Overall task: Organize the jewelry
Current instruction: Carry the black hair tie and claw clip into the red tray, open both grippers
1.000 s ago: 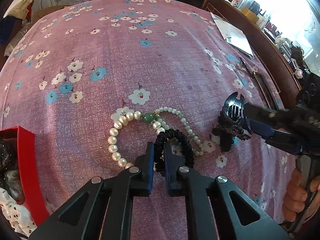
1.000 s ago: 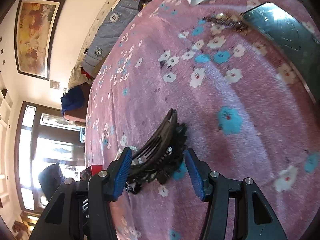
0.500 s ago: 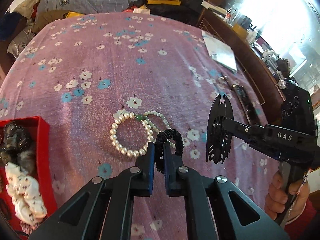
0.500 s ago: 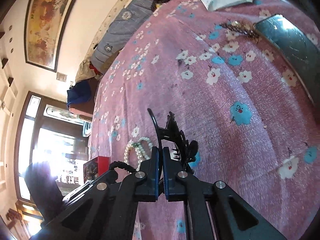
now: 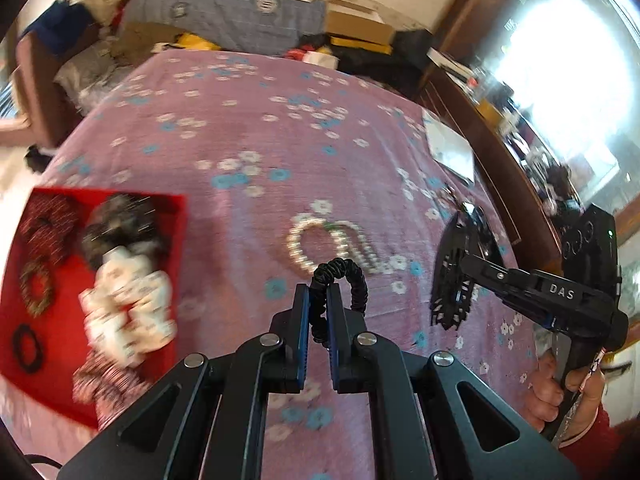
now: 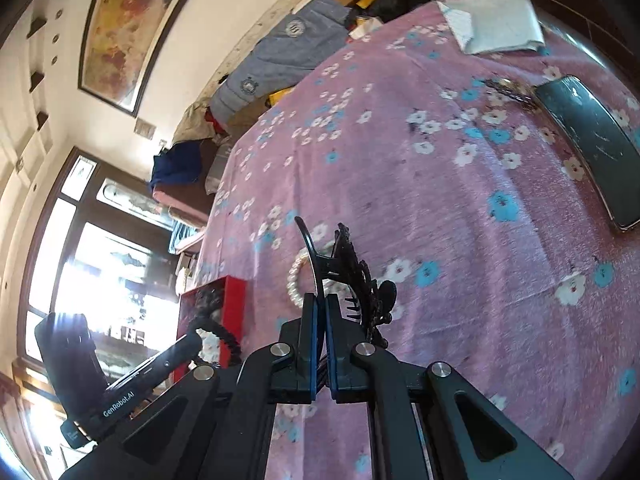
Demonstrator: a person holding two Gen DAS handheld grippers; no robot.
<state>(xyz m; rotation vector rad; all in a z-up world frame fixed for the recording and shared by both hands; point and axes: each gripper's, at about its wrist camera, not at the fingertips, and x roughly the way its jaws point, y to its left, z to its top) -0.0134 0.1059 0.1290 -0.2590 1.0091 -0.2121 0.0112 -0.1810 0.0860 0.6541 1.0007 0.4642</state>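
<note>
Lower left: red box (image 5: 176, 240) holding several scrunchies (blurred). Centre: two pearl bracelets (image 5: 320, 246). Left gripper (image 5: 318, 320) jaws pinching black hair tie (image 5: 344, 280); right gripper (image 6: 319, 328) jaws clamping black hair claw (image 6: 360, 276).

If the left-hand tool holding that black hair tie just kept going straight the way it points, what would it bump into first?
Probably the pearl bracelets on the pink floral bedspread: they lie just beyond the left gripper and its black hair tie. Depth is hard to judge; the red box sits off to the side.
</note>
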